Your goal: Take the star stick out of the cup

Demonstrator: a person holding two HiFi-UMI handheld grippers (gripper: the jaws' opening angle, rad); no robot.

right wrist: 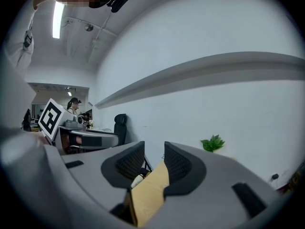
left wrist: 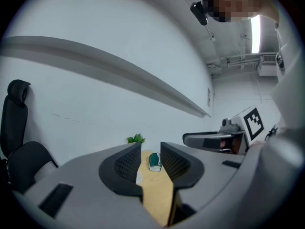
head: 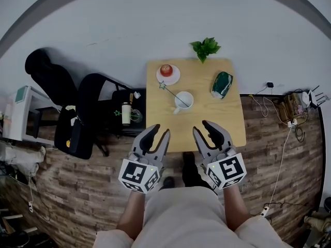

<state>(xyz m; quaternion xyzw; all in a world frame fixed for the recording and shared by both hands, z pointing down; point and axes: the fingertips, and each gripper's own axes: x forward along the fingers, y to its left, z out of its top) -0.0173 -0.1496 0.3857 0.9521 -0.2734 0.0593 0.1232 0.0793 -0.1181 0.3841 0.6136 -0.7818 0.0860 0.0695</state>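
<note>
A white cup (head: 184, 101) stands mid-table on the small wooden table (head: 222, 133). The star stick (head: 170, 93) leans out of it toward the far left, its green star (head: 162, 86) above the tabletop. Both grippers hover over the near table edge, well short of the cup. My left gripper (head: 161, 132) is open and holds nothing. My right gripper (head: 201, 127) is also open and holds nothing. In the left gripper view the jaws (left wrist: 150, 154) frame a strip of table. In the right gripper view the jaws (right wrist: 154, 156) frame only the table edge; the cup is hidden.
A red apple on a white plate (head: 168, 74) sits at the table's far left, a green crumpled packet (head: 222, 84) at the far right, a small plant (head: 205, 47) at the back edge. Black chairs (head: 83, 112) and a low stand with bottles (head: 129, 112) stand left of the table.
</note>
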